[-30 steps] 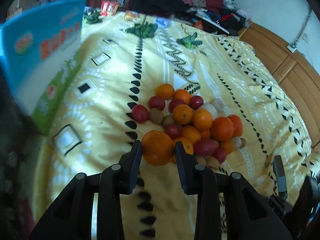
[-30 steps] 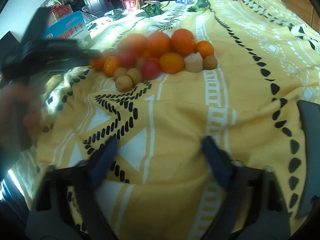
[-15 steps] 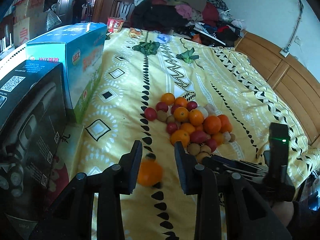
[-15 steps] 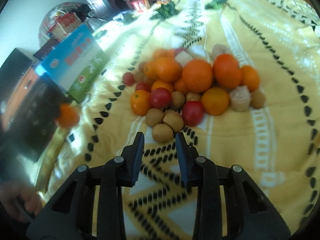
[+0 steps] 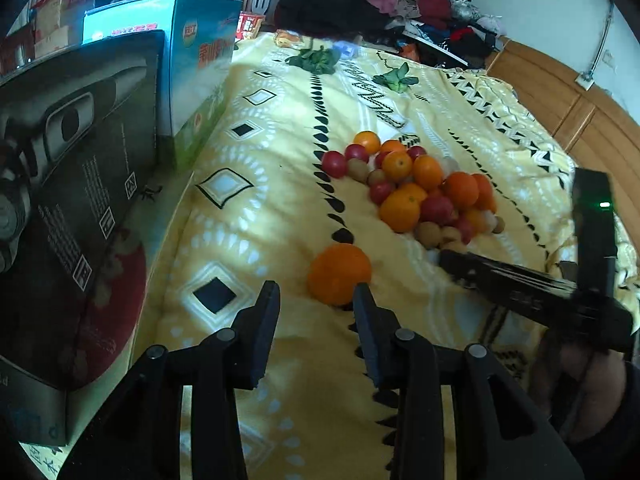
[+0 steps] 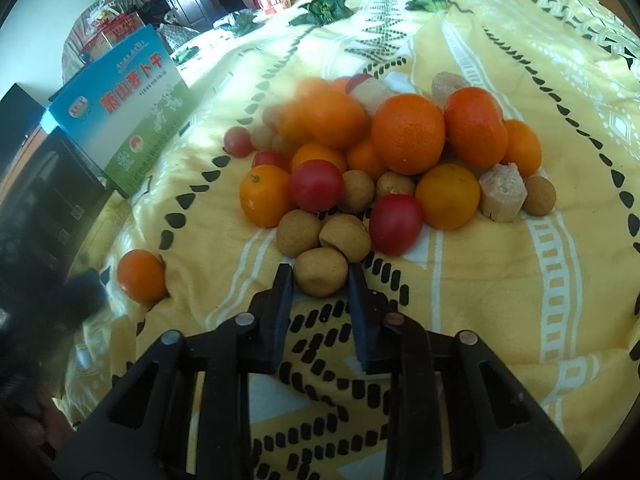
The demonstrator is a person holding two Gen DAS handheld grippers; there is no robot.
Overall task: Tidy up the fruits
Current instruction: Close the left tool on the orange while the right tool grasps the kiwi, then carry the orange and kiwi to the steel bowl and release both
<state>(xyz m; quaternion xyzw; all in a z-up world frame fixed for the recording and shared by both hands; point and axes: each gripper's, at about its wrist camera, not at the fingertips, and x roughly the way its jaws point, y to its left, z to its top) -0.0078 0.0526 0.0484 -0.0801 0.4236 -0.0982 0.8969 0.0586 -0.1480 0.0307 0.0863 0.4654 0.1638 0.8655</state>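
In my right wrist view, the right gripper [image 6: 318,280] has its two fingers clenched on a small brown round fruit, a longan [image 6: 321,272], at the near edge of the fruit pile [image 6: 384,152]. The jaws have just been closing, and now the pads press on both sides of this longan. The pile sits at 12 o'clock from the gripper, on the yellow patterned bedspread [image 6: 520,280]. It has oranges, red cherry tomatoes, more longans and some pale cut chunks, all touching each other.

In my left wrist view, the left gripper [image 5: 316,292] is released. Its jaws have just been opening a little, and a single orange [image 5: 339,274] lies on the bedspread just beyond the fingertips, toward the right finger, not pressed by either pad. This orange is well apart from the pile, which is at 1 o'clock from it. In the right wrist view I see the same orange at 9 o'clock from the right gripper.

At 10 o'clock in the left view a black box [image 5: 72,184] stands beside a blue and green carton [image 5: 196,80], at the edge of the bedspread. The person's hand [image 5: 576,384] holds the other gripper at 3 o'clock.
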